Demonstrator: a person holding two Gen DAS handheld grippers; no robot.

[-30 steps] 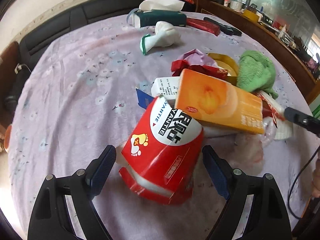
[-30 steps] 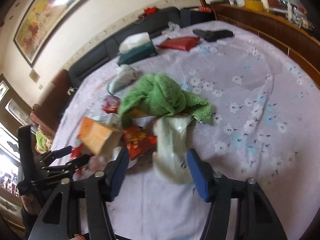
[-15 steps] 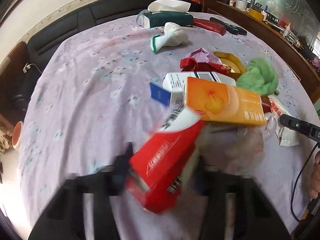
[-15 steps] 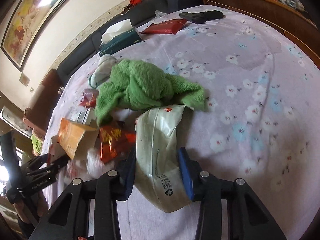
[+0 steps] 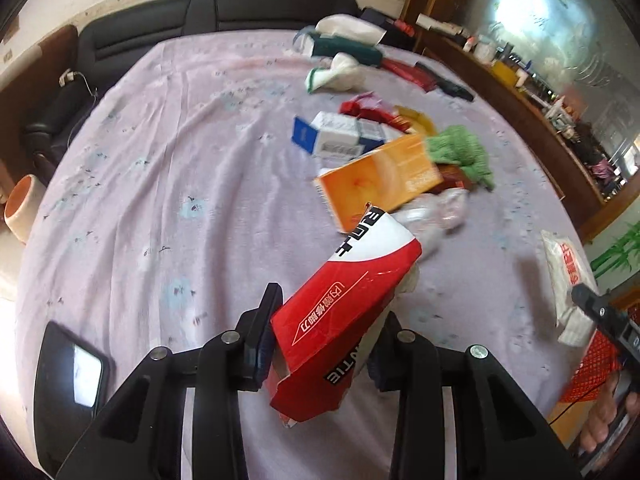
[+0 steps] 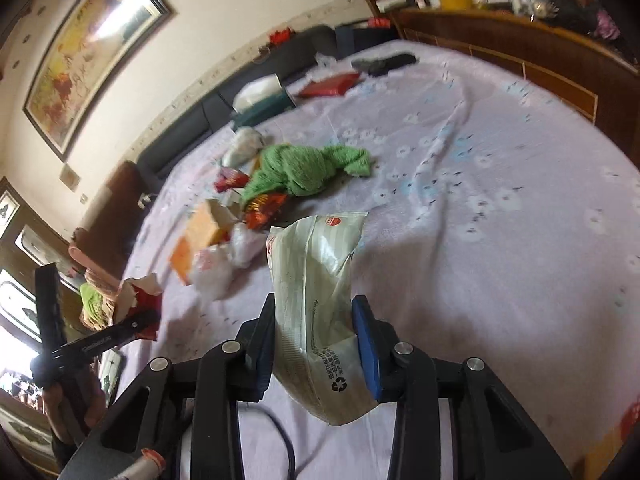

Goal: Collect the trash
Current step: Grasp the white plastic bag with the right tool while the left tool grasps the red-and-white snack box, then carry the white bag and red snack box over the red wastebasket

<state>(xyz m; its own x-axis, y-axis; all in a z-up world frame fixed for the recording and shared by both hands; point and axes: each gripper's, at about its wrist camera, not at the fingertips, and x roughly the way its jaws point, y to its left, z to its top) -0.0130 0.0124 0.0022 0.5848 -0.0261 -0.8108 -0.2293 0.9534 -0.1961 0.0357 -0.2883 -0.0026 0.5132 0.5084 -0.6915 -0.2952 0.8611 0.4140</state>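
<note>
My left gripper (image 5: 324, 344) is shut on a red and white carton (image 5: 340, 312) and holds it tilted above the purple floral tablecloth (image 5: 160, 184). My right gripper (image 6: 316, 340) is shut on a pale green wipes pack (image 6: 316, 292), lifted off the cloth; this pack also shows at the right of the left wrist view (image 5: 564, 276). The trash pile lies beyond: an orange box (image 5: 380, 180), white and blue boxes (image 5: 340, 136), a clear plastic bag (image 5: 436, 208), red wrappers (image 6: 264, 208) and a green towel (image 6: 304, 168).
A phone (image 5: 72, 368) lies at the near left of the table. A white sock (image 5: 336, 74), a dark green tissue box (image 5: 348, 48), a red wallet (image 6: 330, 84) and a black remote (image 6: 384, 62) lie at the far side. A black sofa (image 5: 208, 12) and a wooden counter (image 6: 520, 36) border the table.
Both grippers closed on their items and pulled back and up from the pile: the left lifted the red carton, the right lifted the wipes pack.
</note>
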